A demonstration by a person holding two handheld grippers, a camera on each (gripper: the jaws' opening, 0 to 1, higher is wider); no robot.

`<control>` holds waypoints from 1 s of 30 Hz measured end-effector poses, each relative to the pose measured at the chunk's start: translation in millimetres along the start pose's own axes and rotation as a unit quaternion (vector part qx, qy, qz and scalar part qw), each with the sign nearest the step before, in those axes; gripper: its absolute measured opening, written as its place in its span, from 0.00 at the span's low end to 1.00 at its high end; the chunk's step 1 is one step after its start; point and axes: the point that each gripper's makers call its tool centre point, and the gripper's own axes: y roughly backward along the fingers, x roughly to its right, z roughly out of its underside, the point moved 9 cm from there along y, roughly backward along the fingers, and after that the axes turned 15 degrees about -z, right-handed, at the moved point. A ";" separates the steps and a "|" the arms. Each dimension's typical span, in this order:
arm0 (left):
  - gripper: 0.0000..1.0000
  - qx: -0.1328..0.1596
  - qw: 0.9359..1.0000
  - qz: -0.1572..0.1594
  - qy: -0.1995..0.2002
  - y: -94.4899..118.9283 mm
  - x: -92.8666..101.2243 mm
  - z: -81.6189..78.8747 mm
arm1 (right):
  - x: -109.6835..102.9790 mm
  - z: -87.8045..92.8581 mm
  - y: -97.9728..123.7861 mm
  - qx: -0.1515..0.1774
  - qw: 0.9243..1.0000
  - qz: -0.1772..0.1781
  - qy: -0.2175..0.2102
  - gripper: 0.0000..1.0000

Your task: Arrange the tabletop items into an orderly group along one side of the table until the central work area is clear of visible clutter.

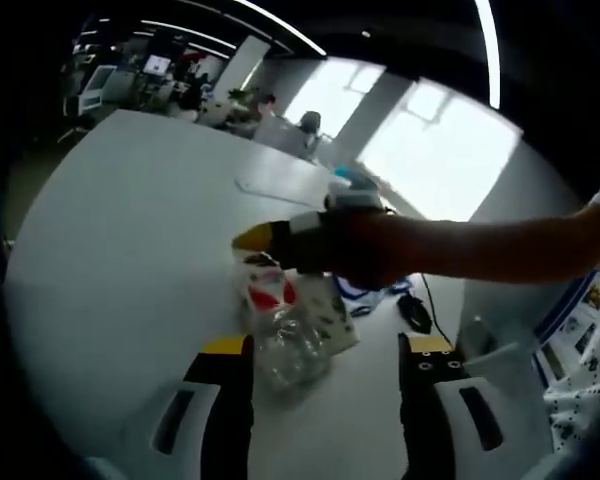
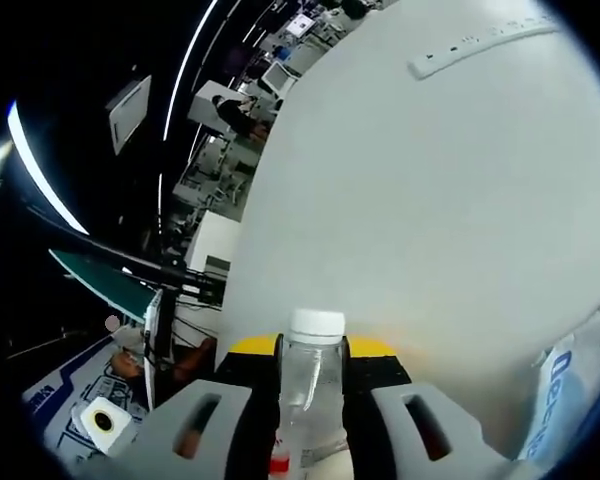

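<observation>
— Where's the bottle?

— Between the jaws of the right gripper, at the bottom centre of the right gripper view. The clear bottle stands with its white cap pointing up the frame, long axis in line with the jaws, which are closed against its sides.

— And the other one?

— The left gripper has its jaws spread wide, gripping nothing. A crumpled clear wrapper sits just ahead, lower centre of the left gripper view (nearer the left-hand jaw). The right gripper also reaches in from that frame's right on a bare, outstretched arm, above the wrapper.

— Next?

— Probably carrying the bottle across the white table to one side.
</observation>
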 end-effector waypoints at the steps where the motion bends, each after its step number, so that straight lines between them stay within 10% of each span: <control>1: 0.54 0.000 1.000 0.000 0.002 -2.8 -1.9 -0.8 | -1.3 0.2 0.0 0.000 1.000 -0.001 0.002 0.20; 30: 0.49 0.000 1.000 -0.004 0.005 -58.6 -30.4 -14.1 | -24.1 0.6 1.3 -0.007 0.997 -0.045 0.067 0.19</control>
